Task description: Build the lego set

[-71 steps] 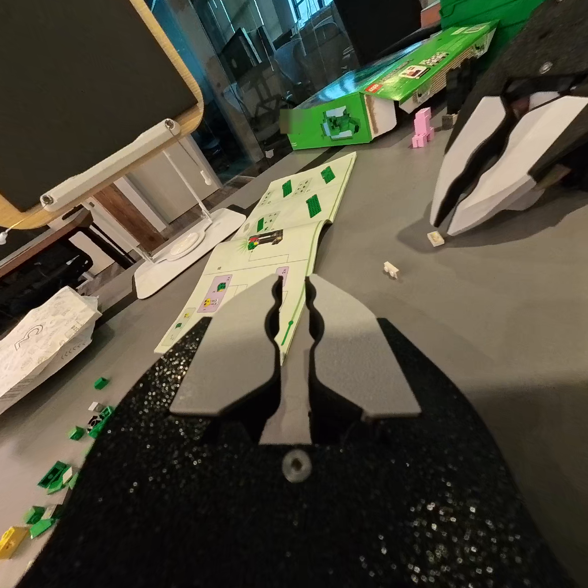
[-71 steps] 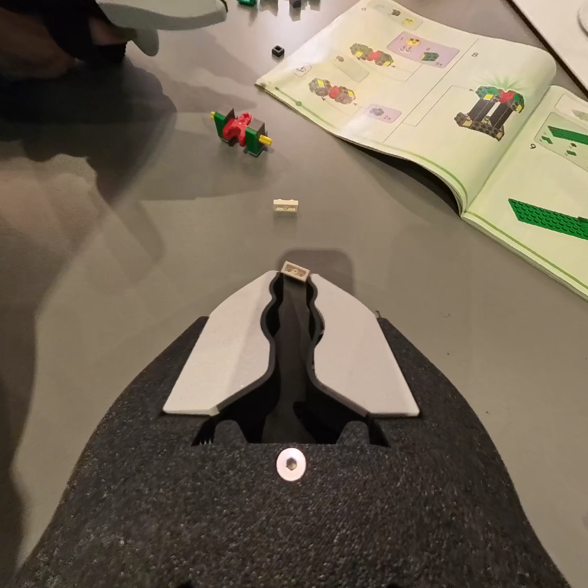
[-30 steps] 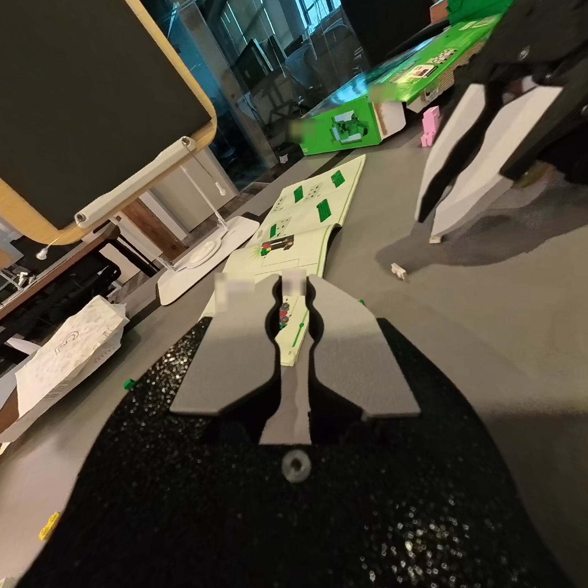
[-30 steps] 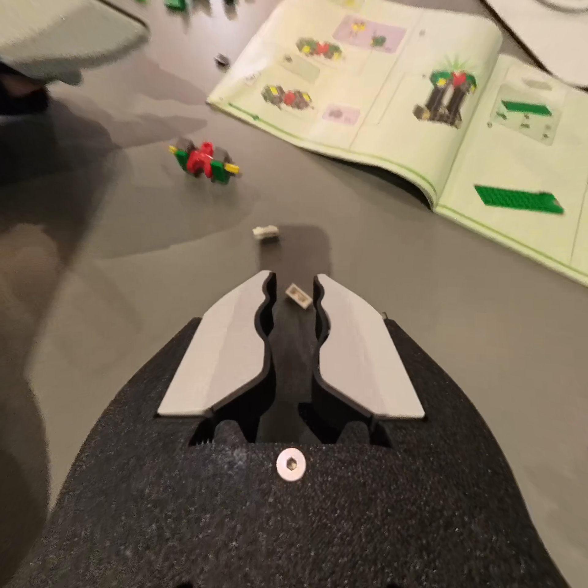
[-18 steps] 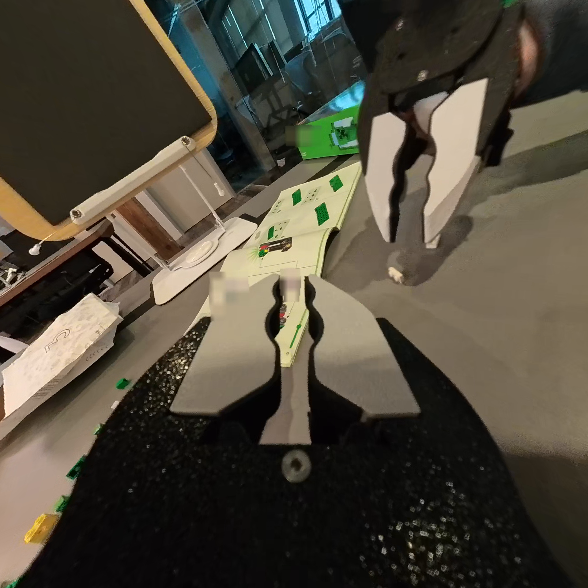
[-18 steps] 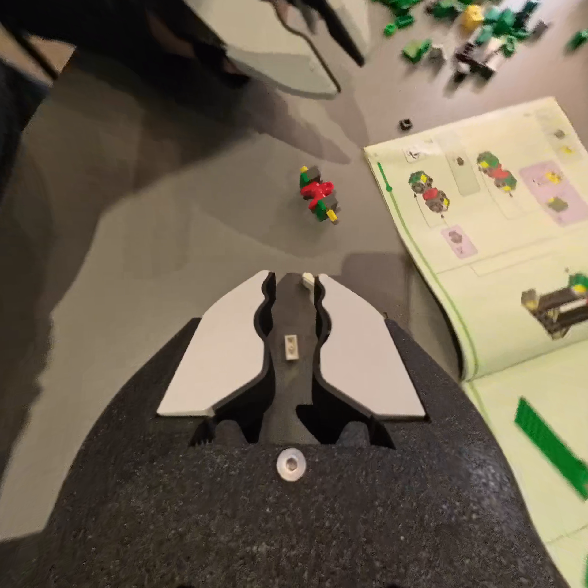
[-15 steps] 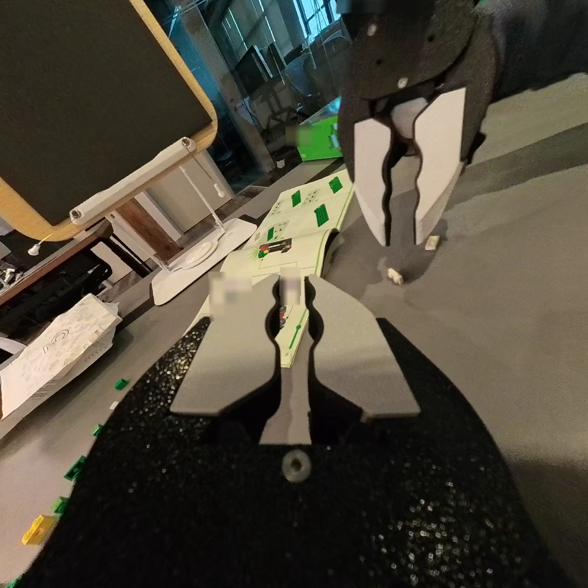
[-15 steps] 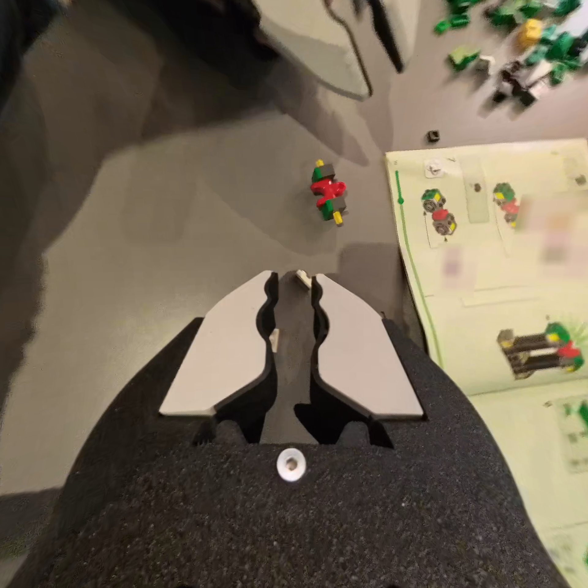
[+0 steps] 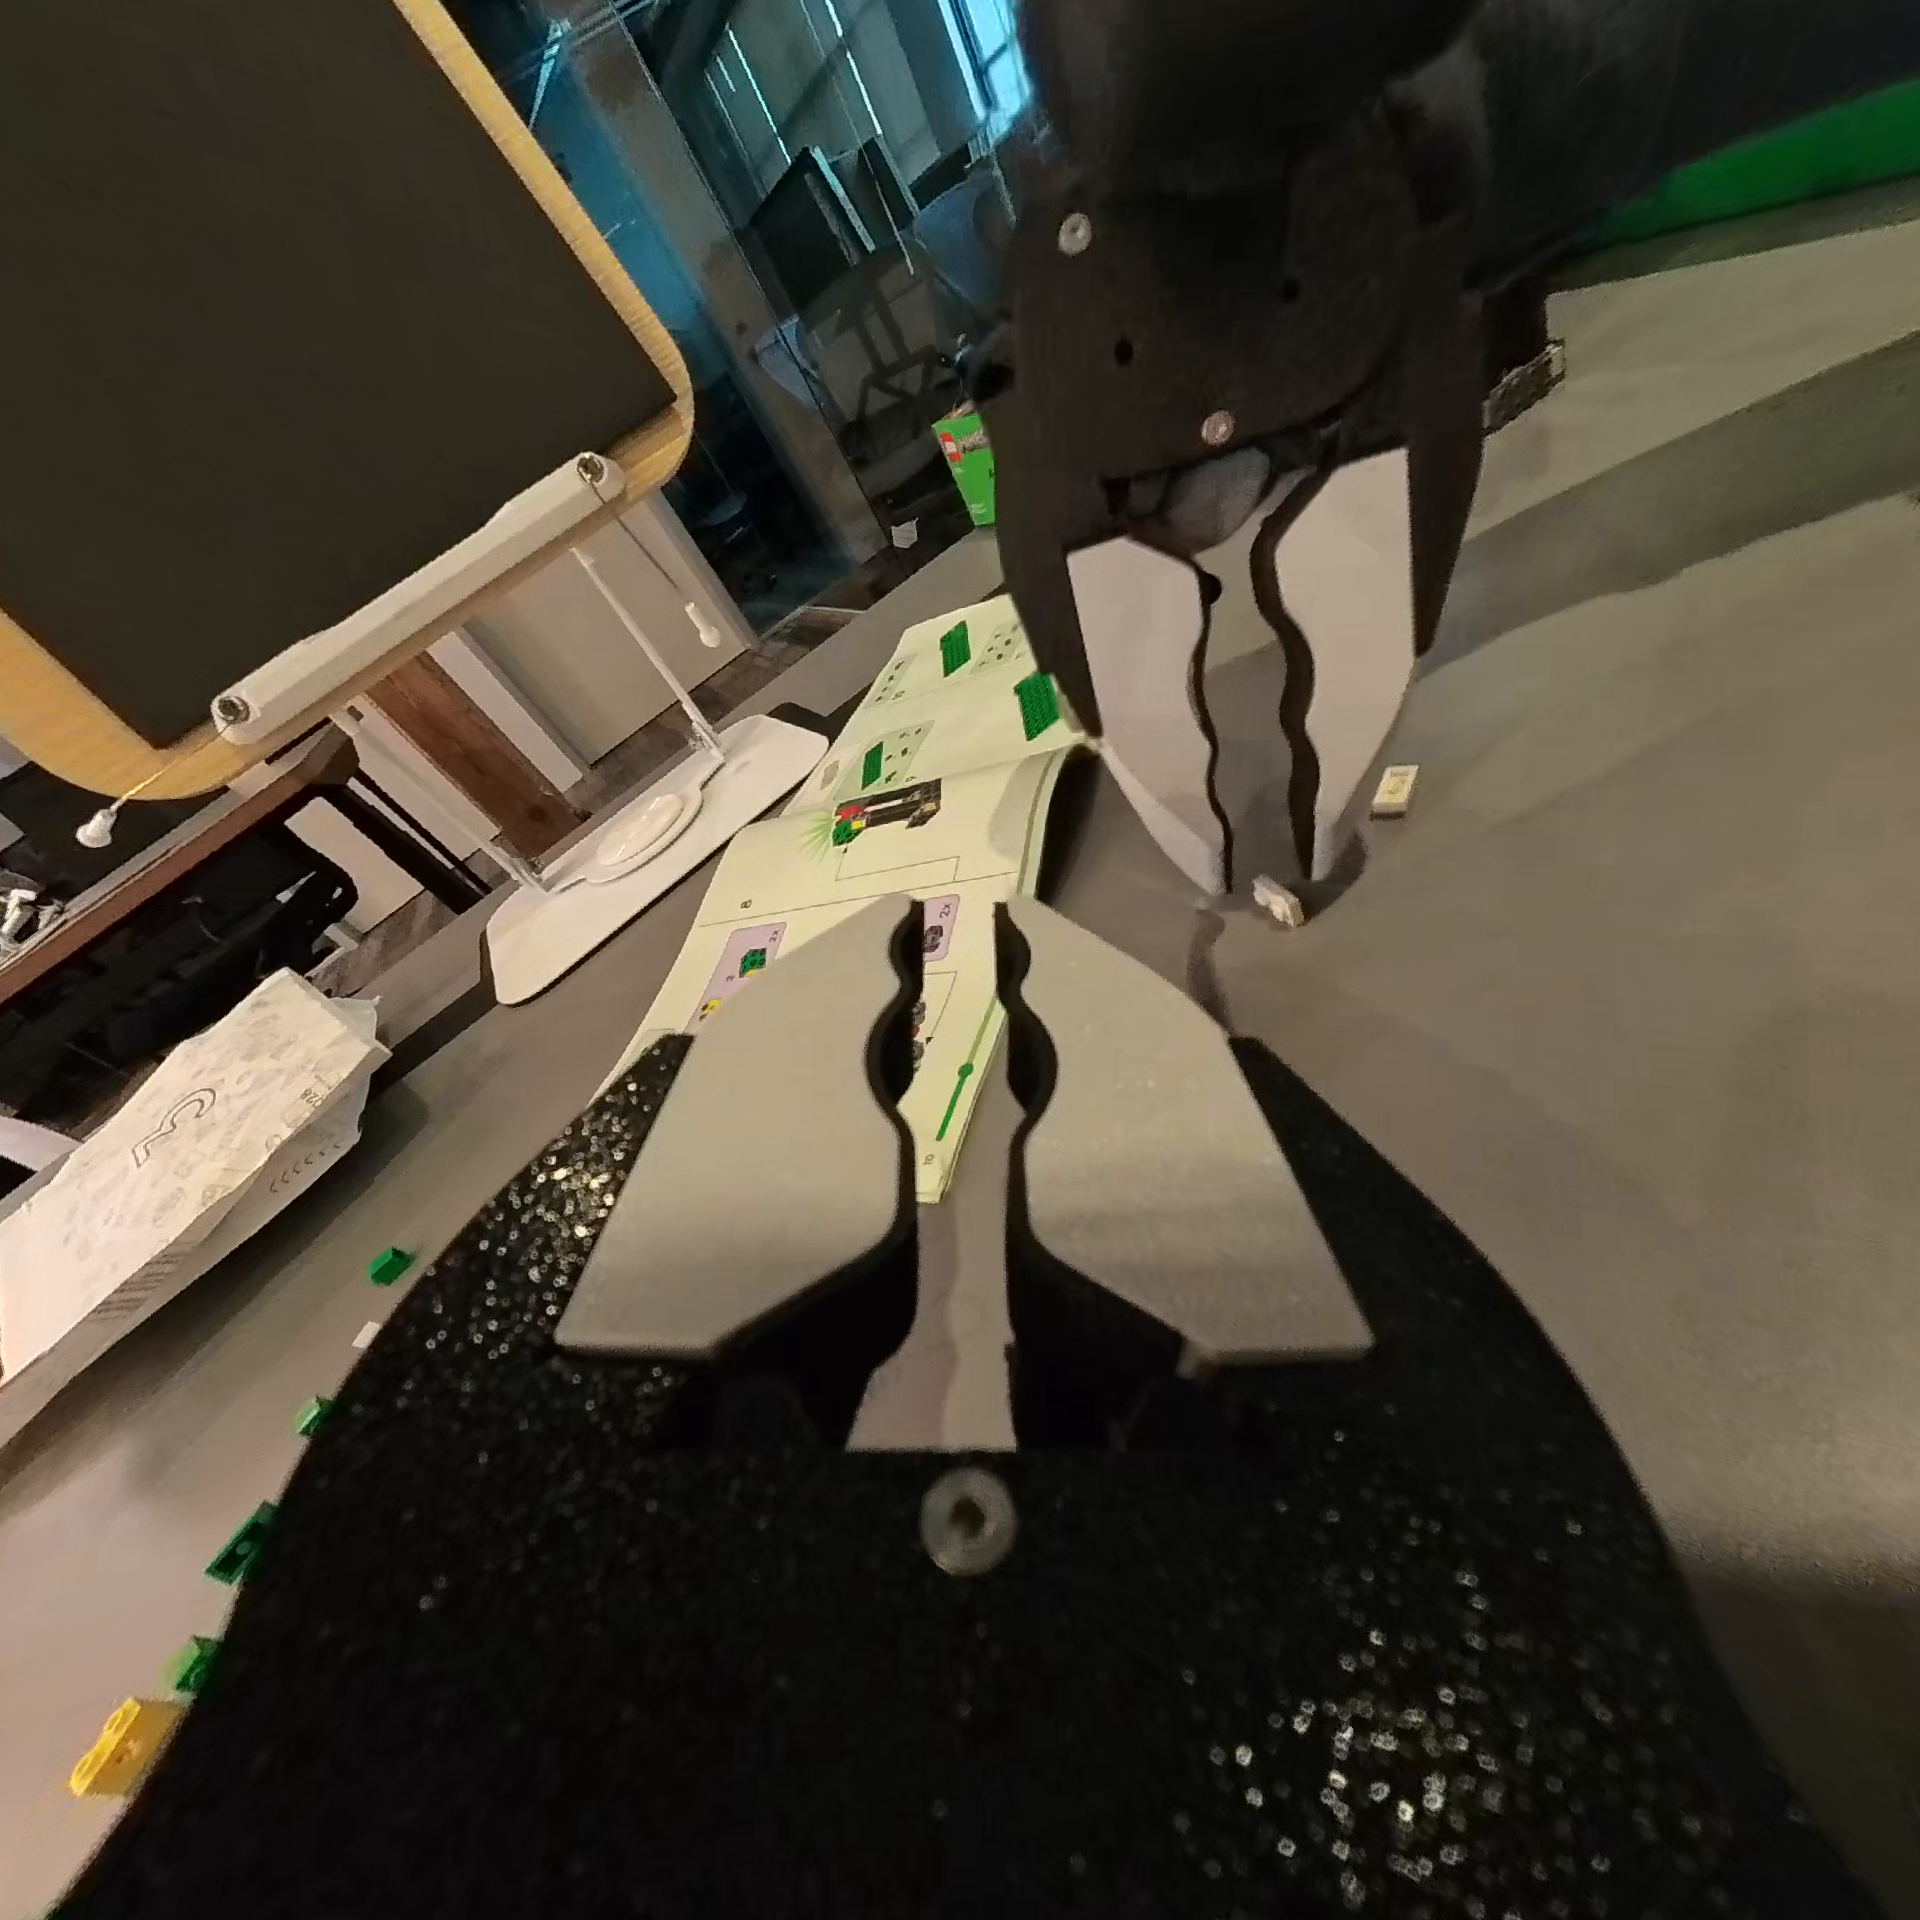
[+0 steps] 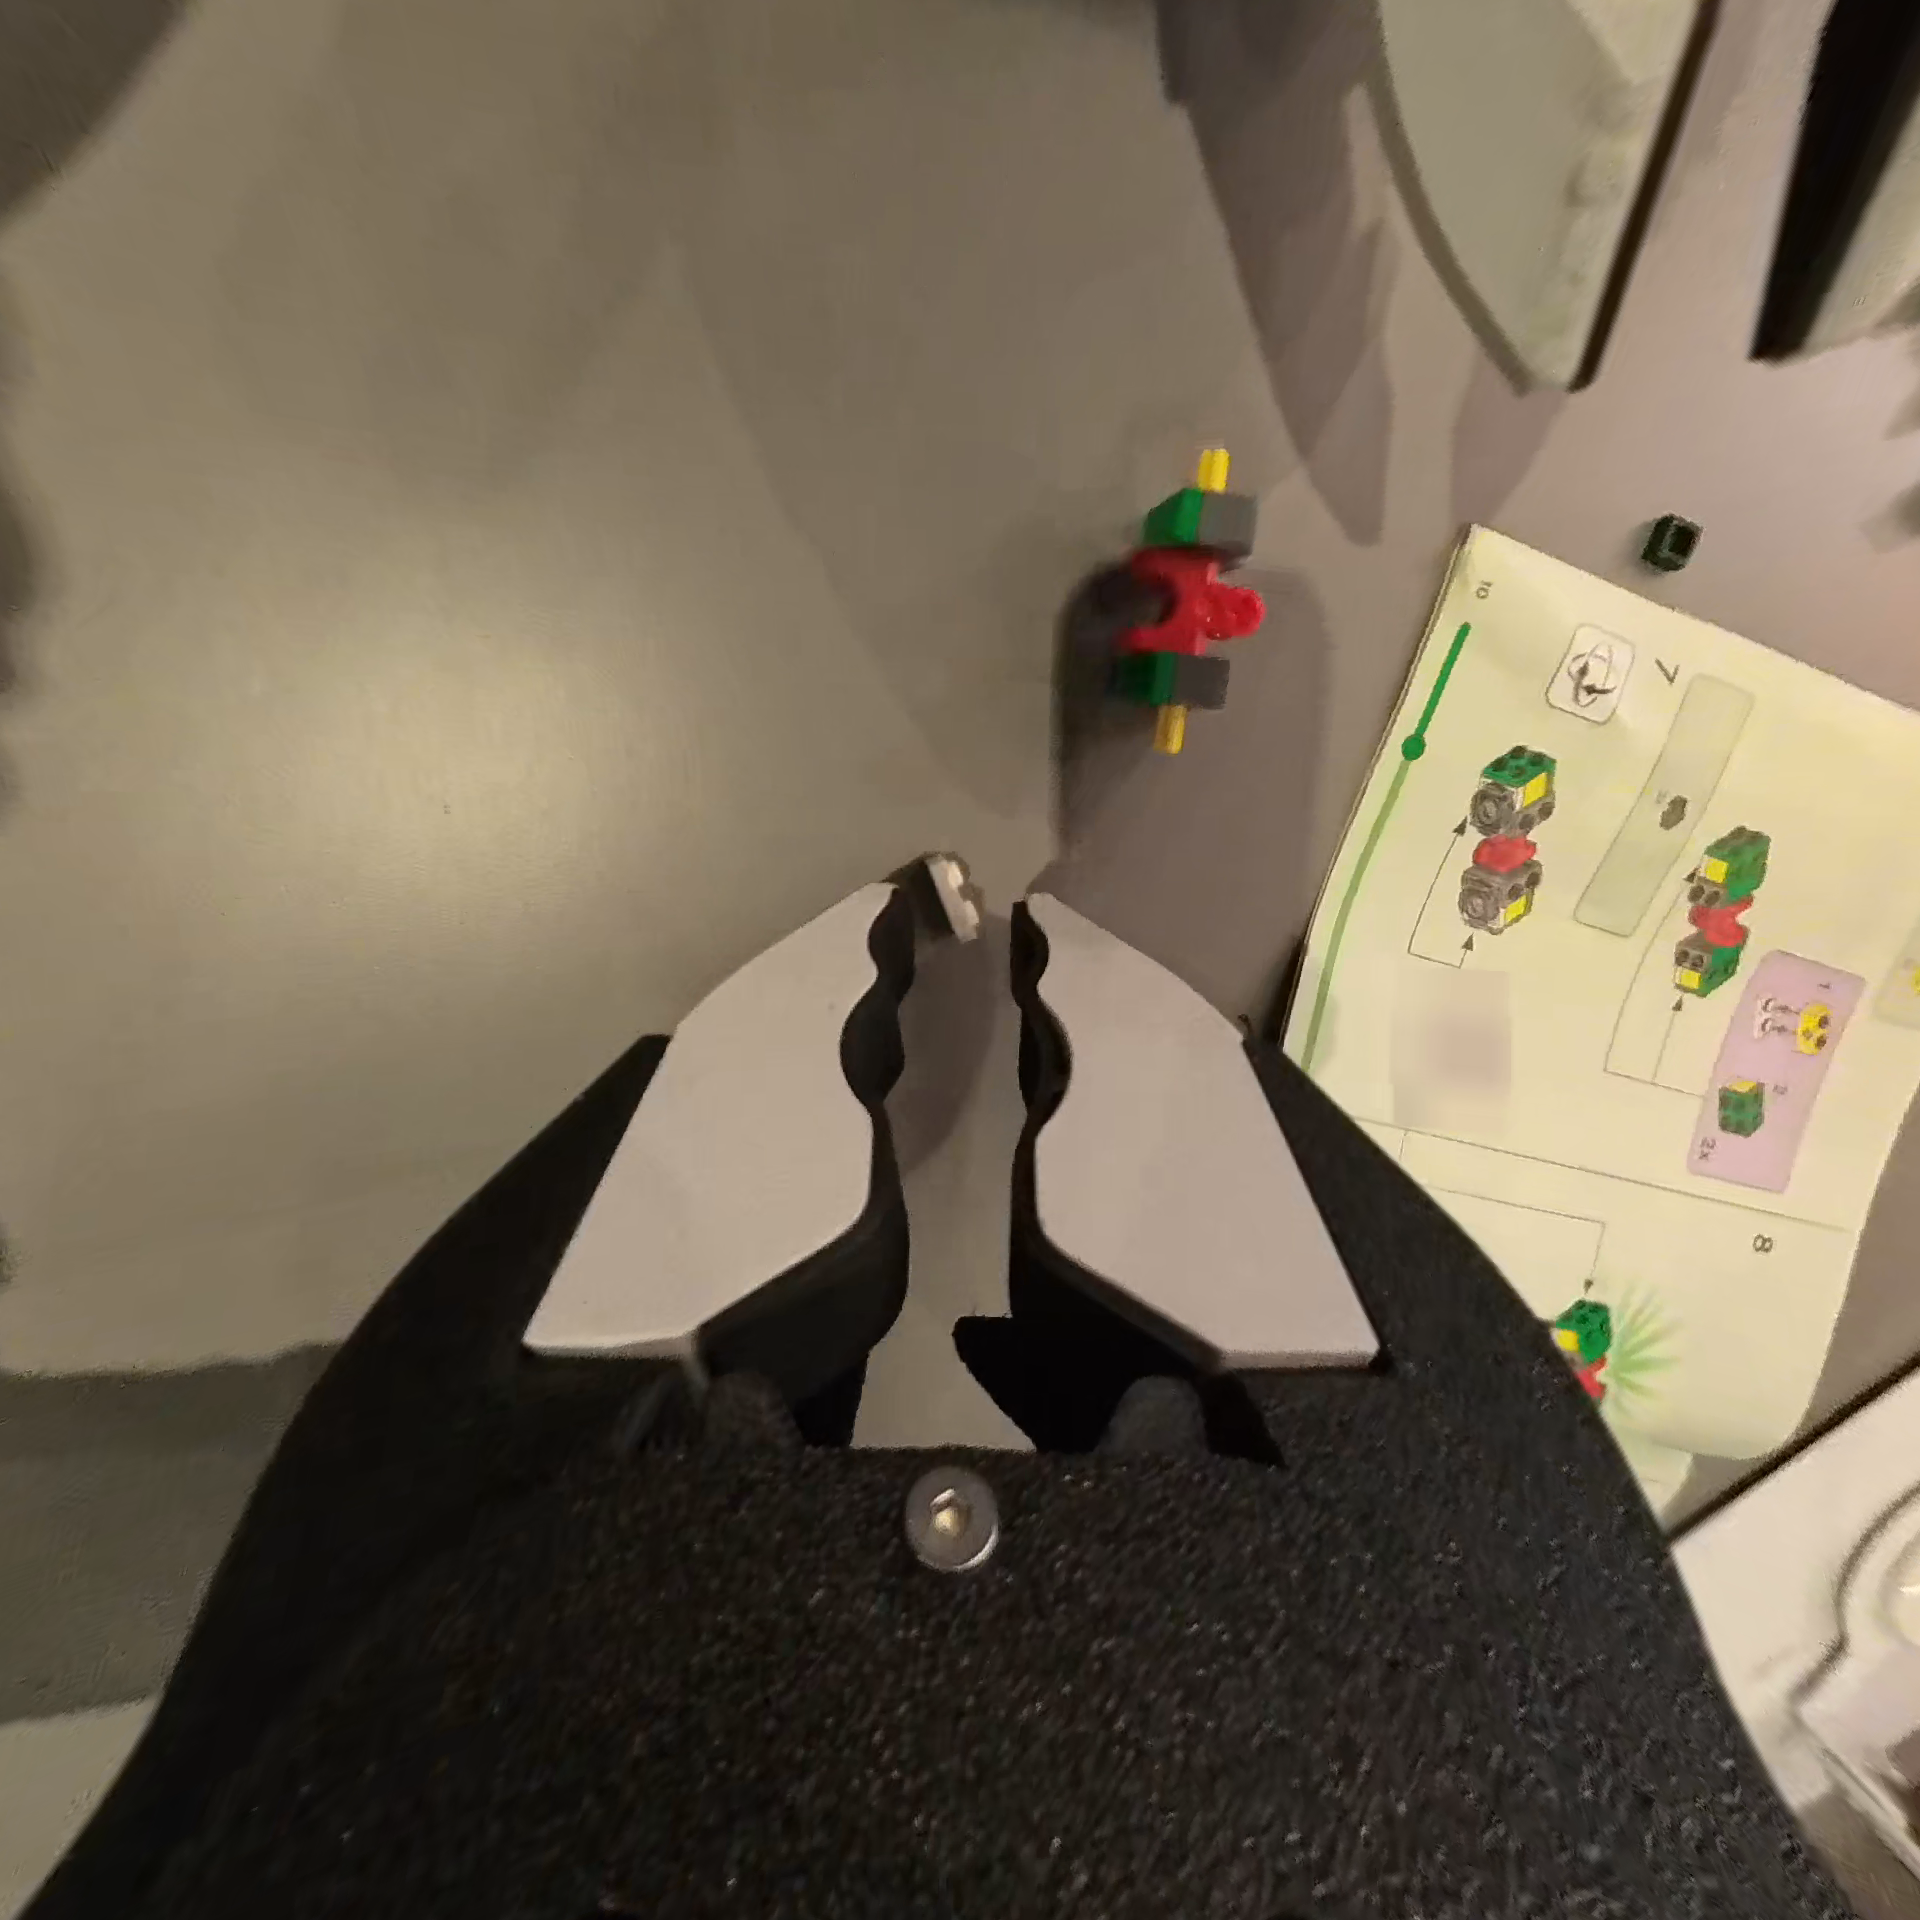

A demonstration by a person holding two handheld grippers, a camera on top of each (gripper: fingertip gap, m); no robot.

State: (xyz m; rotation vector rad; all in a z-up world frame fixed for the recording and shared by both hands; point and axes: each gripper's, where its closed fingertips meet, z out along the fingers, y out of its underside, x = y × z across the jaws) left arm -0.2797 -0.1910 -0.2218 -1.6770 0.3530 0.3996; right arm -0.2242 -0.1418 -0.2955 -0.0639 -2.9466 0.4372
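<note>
My right gripper [image 10: 954, 900] is open, its tips down at the grey table. A small white Lego piece [image 10: 951, 896] lies between them, against the left fingertip. The left wrist view shows the same gripper [image 9: 1268, 888] upright over that piece [image 9: 1278, 900], with a second pale piece [image 9: 1395, 790] lying beside it. A small red, green, grey and yellow assembly [image 10: 1184, 603] lies just beyond my right gripper. My left gripper [image 9: 954, 914] is open and empty, held above the near edge of the open instruction booklet [image 9: 904, 831], which also shows in the right wrist view [image 10: 1610, 935].
A white paper bag [image 9: 187, 1143], loose green bricks [image 9: 390, 1262] and a yellow brick [image 9: 120, 1745] lie at the left. A white stand base [image 9: 644, 842] sits behind the booklet under a dark board [image 9: 312, 312]. A small black piece [image 10: 1670, 540] lies by the booklet corner. Left tips to right tips: about 10 cm. About 11 cm separates my left fingertips from the small black piece [image 10: 1670, 540].
My right gripper has swung round and come down to the table, so that its tips stand either side of the white piece. My left gripper has hardly moved.
</note>
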